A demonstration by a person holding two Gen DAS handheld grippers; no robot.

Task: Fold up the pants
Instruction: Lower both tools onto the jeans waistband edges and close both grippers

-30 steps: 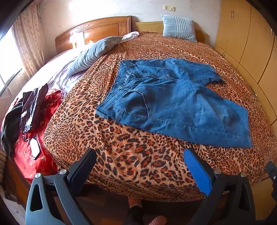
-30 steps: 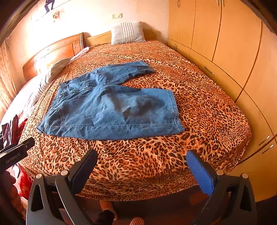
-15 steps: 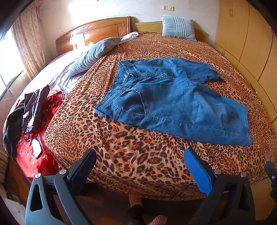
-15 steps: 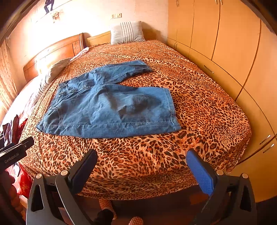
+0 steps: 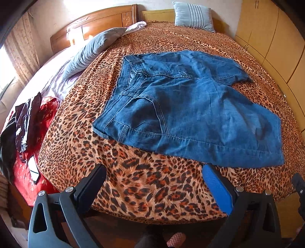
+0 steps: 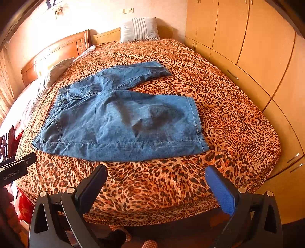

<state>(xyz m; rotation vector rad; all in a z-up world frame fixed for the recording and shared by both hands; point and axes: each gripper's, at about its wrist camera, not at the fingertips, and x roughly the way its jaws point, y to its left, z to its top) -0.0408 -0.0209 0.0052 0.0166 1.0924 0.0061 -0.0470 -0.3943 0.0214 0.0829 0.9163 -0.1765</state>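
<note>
Blue denim pants [image 5: 186, 108] lie spread flat on a leopard-print bed [image 5: 152, 187], waistband to the left, both legs pointing right. The far leg angles away at the back. In the right wrist view the same pants [image 6: 118, 122] lie across the near half of the bed. My left gripper [image 5: 152, 173] hovers open above the bed's near edge, just short of the pants' near seam. My right gripper [image 6: 155, 171] is open too, a little before the near leg's lower edge. Neither holds anything.
Grey pillows [image 5: 91, 51] and a striped cushion [image 5: 192, 15] rest by the wooden headboard [image 5: 95, 24]. Dark clothes on red fabric [image 5: 26, 122] lie at the left. Wardrobe doors [image 6: 257, 47] line the right side. The other gripper's body [image 6: 15, 167] shows at the left. Feet show below.
Both grippers have moved closer to the bed and the pants, which now fill more of each view. Both stay open. The pants have not moved.
</note>
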